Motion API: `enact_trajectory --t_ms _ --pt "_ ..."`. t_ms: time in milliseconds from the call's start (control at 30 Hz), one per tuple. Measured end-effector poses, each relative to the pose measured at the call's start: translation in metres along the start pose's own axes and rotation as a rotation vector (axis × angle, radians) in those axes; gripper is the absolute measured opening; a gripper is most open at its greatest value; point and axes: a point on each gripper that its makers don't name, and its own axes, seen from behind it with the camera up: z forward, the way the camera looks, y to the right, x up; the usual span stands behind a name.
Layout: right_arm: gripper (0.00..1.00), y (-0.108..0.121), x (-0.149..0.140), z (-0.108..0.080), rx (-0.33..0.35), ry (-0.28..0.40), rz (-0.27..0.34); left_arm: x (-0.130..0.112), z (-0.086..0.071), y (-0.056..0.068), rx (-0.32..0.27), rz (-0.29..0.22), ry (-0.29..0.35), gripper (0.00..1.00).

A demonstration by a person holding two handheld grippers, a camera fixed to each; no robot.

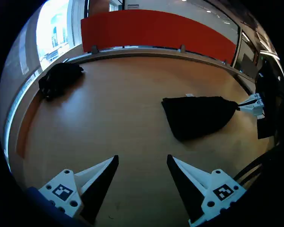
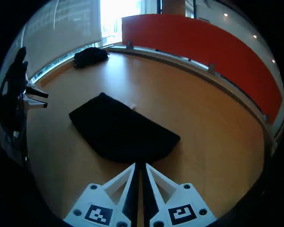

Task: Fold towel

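- The surface is a wide, light-brown wooden table (image 1: 115,113) with a smooth, faintly glossy top.
- 1 long red partition (image 1: 157,30) runs along the table's far edge, fixed by small metal brackets.
- Beside the partition is a bright window (image 1: 55,34); in the right gripper view a pale blind hangs to its left.
- 1 black towel (image 2: 119,130) lies flat near the middle of the table, roughly a rectangle, with 1 corner drawn to a point.
- 1 second dark cloth bundle (image 1: 58,77) sits crumpled in the far corner by the window, well apart from the towel.
- 1 small white scrap (image 2: 133,106) lies just beside the towel's far edge.
- There are 2 grippers, each with 2 white fingers with black inner faces.
- The left gripper (image 1: 142,157) hovers over bare wood, its jaws spread wide with nothing between them, the towel ahead and to its right.
- The right gripper (image 2: 140,165) has its jaws pressed almost together on the towel's near corner; the left gripper view shows that corner pinched between the fingers.
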Motion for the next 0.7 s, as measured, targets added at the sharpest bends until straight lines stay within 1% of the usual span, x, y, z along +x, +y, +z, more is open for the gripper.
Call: enact_trajectory --t_ms 300,400,500,700 --pt "0.04 -0.008 0.058 -0.002 0.014 0.07 -0.07 0.0 -0.006 -0.001 0.002 -0.009 0.008 0.95" --pt "0.04 -0.011 0.072 -0.002 0.018 0.086 -0.091 0.0 -0.009 -0.001 0.003 -0.01 0.009 0.94" --pt "0.04 -0.014 0.079 -0.001 0.022 0.089 -0.106 -0.001 -0.011 -0.001 0.003 -0.009 0.01 0.94" --pt "0.04 -0.017 0.081 0.001 0.027 0.08 -0.125 -0.002 -0.015 -0.003 0.002 -0.011 0.012 0.94"
